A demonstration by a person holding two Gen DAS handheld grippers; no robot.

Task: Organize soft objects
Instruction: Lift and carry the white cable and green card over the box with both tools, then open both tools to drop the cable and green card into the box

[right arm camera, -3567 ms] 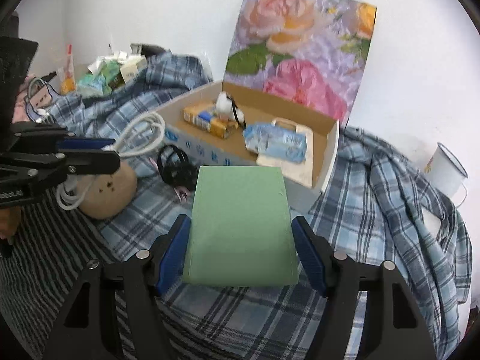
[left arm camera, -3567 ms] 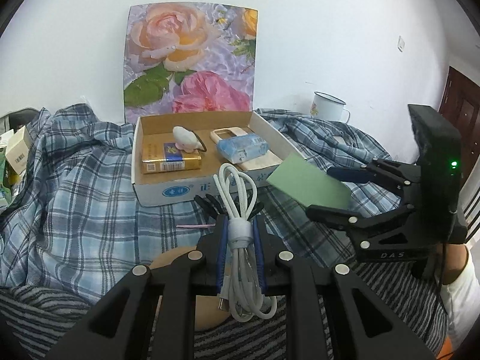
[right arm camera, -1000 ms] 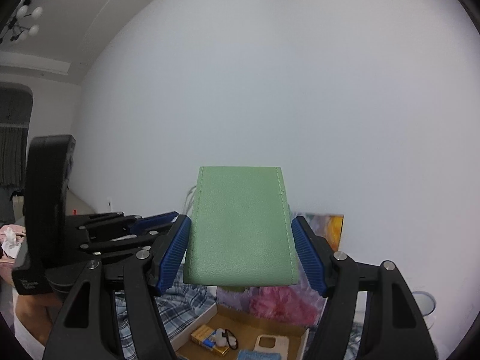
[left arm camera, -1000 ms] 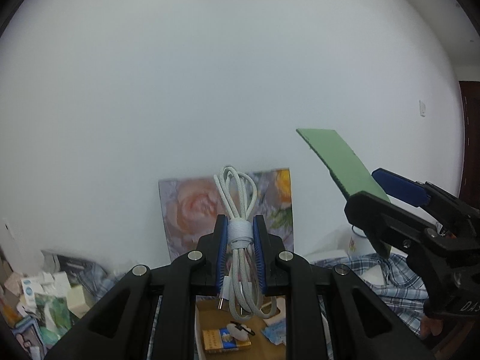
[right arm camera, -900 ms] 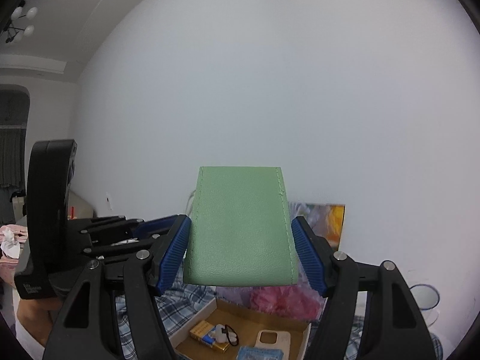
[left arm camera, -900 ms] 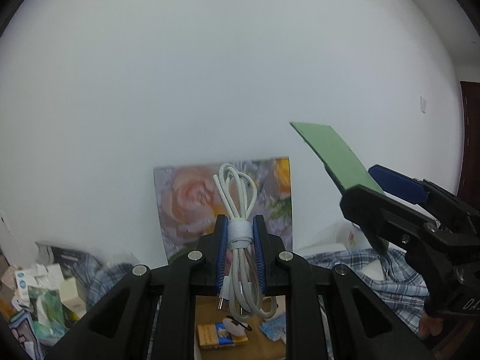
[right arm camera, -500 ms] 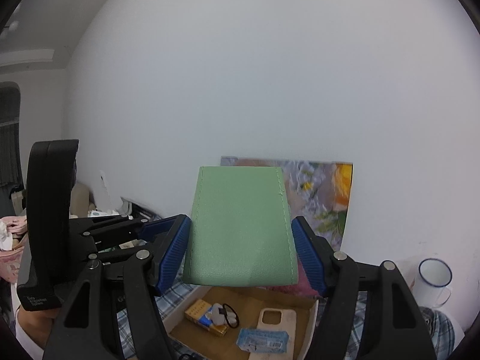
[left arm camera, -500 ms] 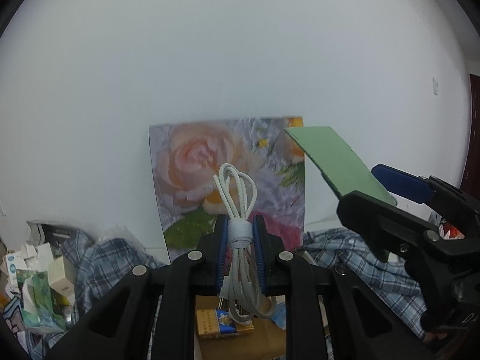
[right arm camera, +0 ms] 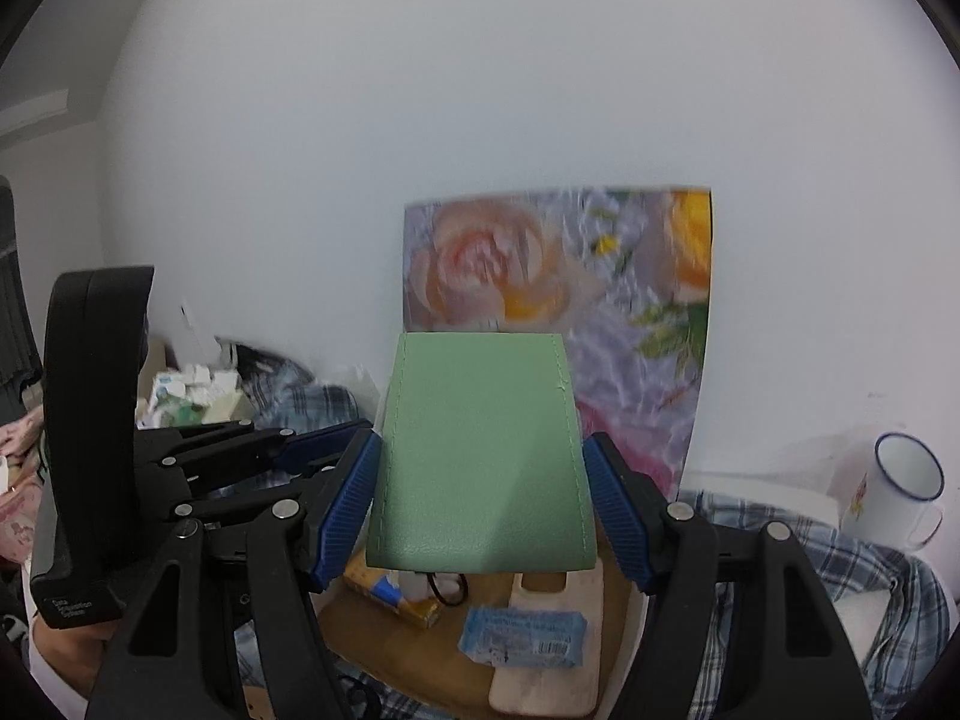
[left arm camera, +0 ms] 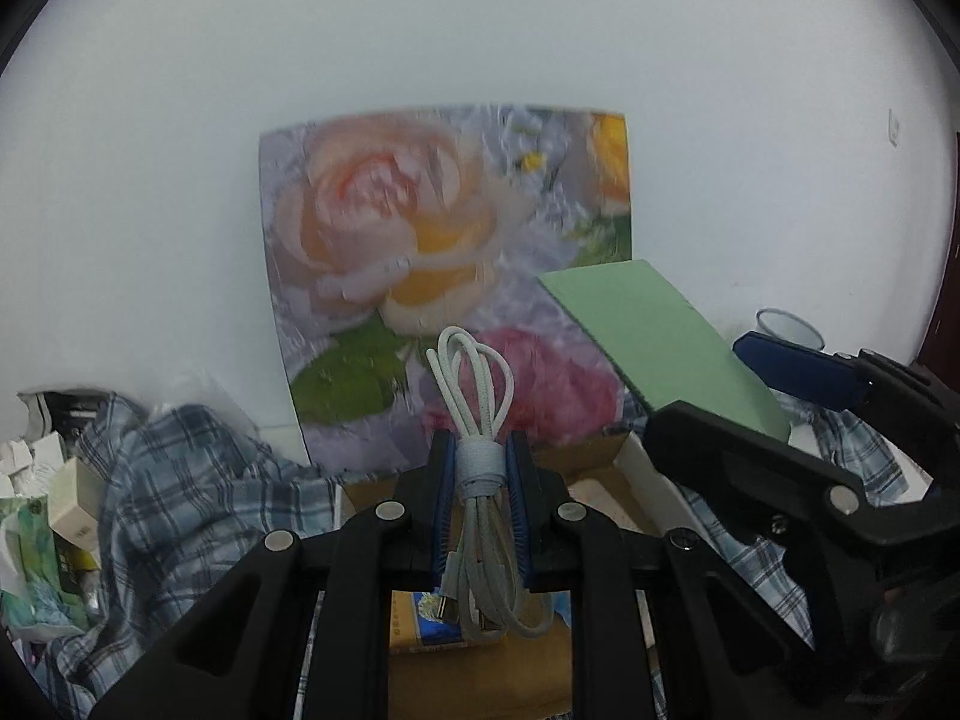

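Observation:
My left gripper (left arm camera: 478,468) is shut on a coiled white cable (left arm camera: 480,480) and holds it above the open cardboard box (left arm camera: 645,480). My right gripper (right arm camera: 483,480) is shut on a flat green leather pouch (right arm camera: 483,450), raised over the same box (right arm camera: 624,612); the pouch also shows in the left wrist view (left arm camera: 654,336). The box holds a yellow pack (right arm camera: 396,597), a blue tissue pack (right arm camera: 522,639), a beige phone case (right arm camera: 558,660) and a small white item with a black loop.
The box's flowered lid (left arm camera: 444,276) stands upright against the white wall. A blue plaid cloth (left arm camera: 174,480) covers the bed. A white enamel mug (right arm camera: 900,486) stands at the right. Small boxes and packets (left arm camera: 54,516) are heaped at the left.
Both grippers have tilted down from pointing at the wall, still holding their items. The box and its lid now fill more of both views.

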